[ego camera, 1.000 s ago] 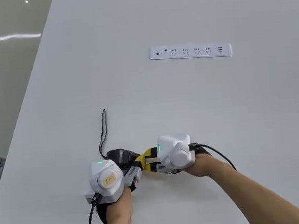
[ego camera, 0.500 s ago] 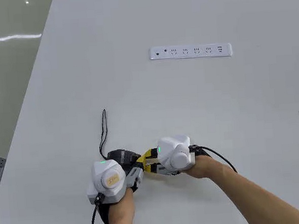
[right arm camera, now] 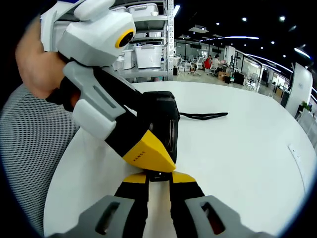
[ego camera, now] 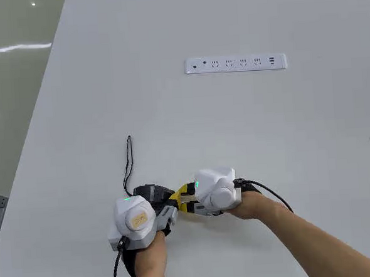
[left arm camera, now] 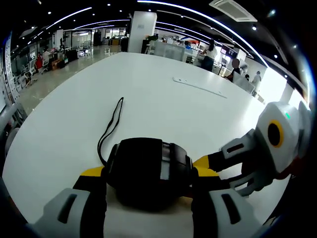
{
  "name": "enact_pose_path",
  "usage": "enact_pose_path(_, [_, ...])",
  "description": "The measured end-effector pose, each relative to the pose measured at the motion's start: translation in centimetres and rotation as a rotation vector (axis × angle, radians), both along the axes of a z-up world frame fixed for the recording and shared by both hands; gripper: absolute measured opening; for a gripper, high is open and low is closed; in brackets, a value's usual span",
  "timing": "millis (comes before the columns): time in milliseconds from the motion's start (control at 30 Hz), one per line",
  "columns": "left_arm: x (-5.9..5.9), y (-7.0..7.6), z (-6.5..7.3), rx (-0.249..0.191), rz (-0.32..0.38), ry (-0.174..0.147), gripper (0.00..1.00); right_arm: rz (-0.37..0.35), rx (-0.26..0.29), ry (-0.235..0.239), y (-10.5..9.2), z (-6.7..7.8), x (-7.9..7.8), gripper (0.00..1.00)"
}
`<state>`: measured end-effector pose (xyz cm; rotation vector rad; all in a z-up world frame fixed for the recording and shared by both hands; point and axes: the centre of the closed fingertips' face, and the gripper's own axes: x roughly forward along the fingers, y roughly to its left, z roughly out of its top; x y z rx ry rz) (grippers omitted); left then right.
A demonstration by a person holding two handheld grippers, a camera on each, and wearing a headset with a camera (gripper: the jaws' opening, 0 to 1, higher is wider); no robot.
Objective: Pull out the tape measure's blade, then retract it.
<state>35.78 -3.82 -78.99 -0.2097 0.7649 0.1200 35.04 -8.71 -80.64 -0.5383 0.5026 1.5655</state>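
Not much to read here, honestly. In the right gripper view, the yellow plastic fingertip [right arm camera: 147, 152] of the white-and-black left gripper [left arm camera: 148, 171] has a tiny row of dark capital letters printed along it. It looks like a brand name, but it's too small for me to spell out. In the head view, the long white power strip [ego camera: 235, 63] has little marks by its sockets, also illegible.
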Motion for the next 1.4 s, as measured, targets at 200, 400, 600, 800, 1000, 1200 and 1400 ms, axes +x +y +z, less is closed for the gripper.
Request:
enact_pose_path(200, [0.0, 0.0, 0.0, -0.008, -0.006, 0.016, 0.68, -0.016, 0.001, 0.001, -0.2, 0.2, 0.3, 0.18])
enact_pose_path(400, [0.1, -0.1, 0.2, 0.006, -0.043, 0.02, 0.68, -0.022, -0.006, 0.008, -0.5, 0.2, 0.2, 0.23])
enact_pose_path(600, [0.2, 0.2, 0.7, 0.021, -0.083, 0.017, 0.69, -0.024, -0.014, 0.009, -0.8, 0.2, 0.0, 0.27])
enact_pose_path(800, [-0.2, 0.4, 1.3, 0.029, -0.129, 0.014, 0.69, -0.036, -0.015, 0.009, -1.1, 0.6, -0.1, 0.33])
enact_pose_path(1000, [-0.8, -0.5, 1.5, 0.037, -0.247, 0.015, 0.71, -0.072, -0.033, 0.02, -1.9, 0.7, -0.2, 0.42])
enact_pose_path(1200, [-1.3, -1.2, 1.6, 0.068, -0.372, 0.015, 0.76, -0.108, -0.02, 0.022, -2.7, 1.4, -0.4, 0.46])
enact_pose_path(1400, [-1.7, -1.4, 1.8, 0.081, -0.459, 0.018, 0.81, -0.153, -0.01, 0.033, -3.4, 2.0, -0.7, 0.51])
